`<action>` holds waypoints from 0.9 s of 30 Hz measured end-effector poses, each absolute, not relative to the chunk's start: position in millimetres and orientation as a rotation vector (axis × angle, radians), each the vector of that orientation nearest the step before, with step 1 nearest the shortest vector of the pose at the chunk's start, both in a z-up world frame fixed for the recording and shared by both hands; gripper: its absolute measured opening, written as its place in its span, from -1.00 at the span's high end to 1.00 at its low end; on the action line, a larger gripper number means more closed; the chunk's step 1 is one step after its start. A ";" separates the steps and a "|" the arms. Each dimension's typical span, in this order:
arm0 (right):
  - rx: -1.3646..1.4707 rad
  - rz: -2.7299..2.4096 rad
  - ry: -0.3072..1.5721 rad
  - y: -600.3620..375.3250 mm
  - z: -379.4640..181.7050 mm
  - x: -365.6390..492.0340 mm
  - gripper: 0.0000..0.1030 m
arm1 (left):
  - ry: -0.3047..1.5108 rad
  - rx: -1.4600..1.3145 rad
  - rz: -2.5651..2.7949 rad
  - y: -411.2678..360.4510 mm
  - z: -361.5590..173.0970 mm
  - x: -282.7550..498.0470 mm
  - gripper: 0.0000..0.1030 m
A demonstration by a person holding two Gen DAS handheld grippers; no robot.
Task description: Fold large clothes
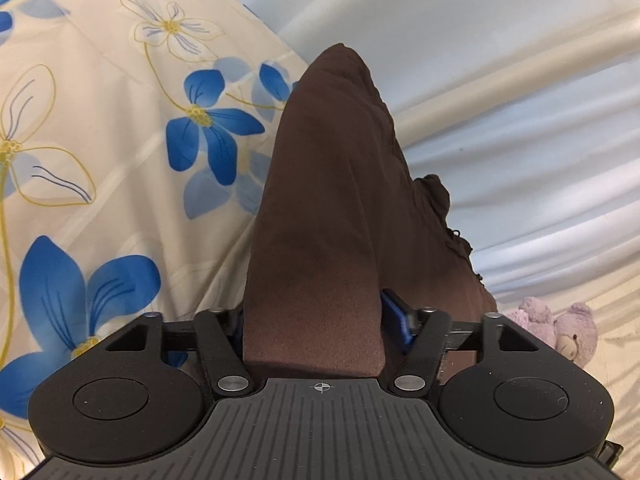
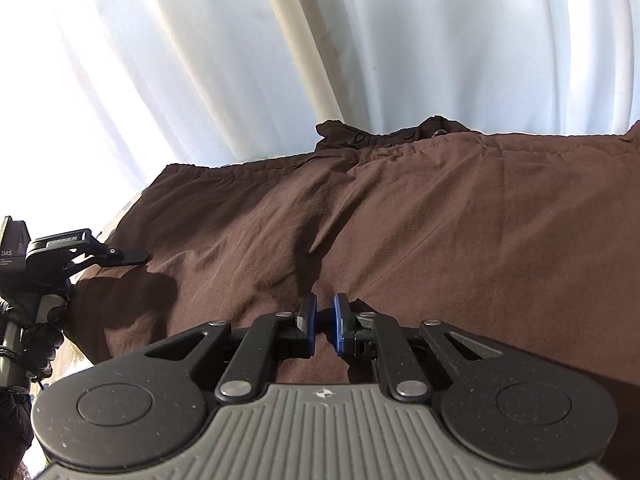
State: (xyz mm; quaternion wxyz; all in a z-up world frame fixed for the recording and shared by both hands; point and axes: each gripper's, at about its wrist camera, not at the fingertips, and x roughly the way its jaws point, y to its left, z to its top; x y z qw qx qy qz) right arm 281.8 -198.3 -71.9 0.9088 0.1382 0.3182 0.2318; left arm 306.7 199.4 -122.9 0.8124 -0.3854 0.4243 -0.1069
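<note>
Brown trousers point(image 1: 320, 216) run lengthwise straight ahead from the left tongs point(image 1: 314, 328), clenched on them; the right tongs point(image 2: 323, 326) sit nearly closed on a fabric pinch.

the garment point(image 1: 320, 200) is plain dark brown. the sheet point(image 1: 100, 160) is cream with blue and white flowers outlined in yellow. the curtain point(image 2: 400, 40) is pale blue-white. the teddy point(image 1: 560, 328) is lilac.
</note>
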 end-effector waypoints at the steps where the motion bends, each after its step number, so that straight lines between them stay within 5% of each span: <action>1: 0.290 0.478 0.656 -198.7 -72.1 281.9 0.82 | 0.908 -0.832 -0.241 199.8 -124.0 307.1 0.03; 3: 0.302 0.477 0.655 -199.5 -72.1 281.5 0.82 | 0.909 -0.844 -0.256 199.8 -121.1 305.5 0.31; 9: 0.324 0.438 0.619 -203.3 -61.7 276.6 0.83 | 0.874 -0.856 -0.334 179.5 -70.1 300.2 0.51; 16: 0.402 0.436 0.665 -208.1 -73.6 287.4 0.83 | 0.806 -0.670 -0.541 65.8 14.8 295.7 0.51; 27: 0.589 0.439 0.477 -287.3 -30.9 273.7 0.82 | 0.768 -0.309 -0.509 -64.4 -32.5 276.5 0.30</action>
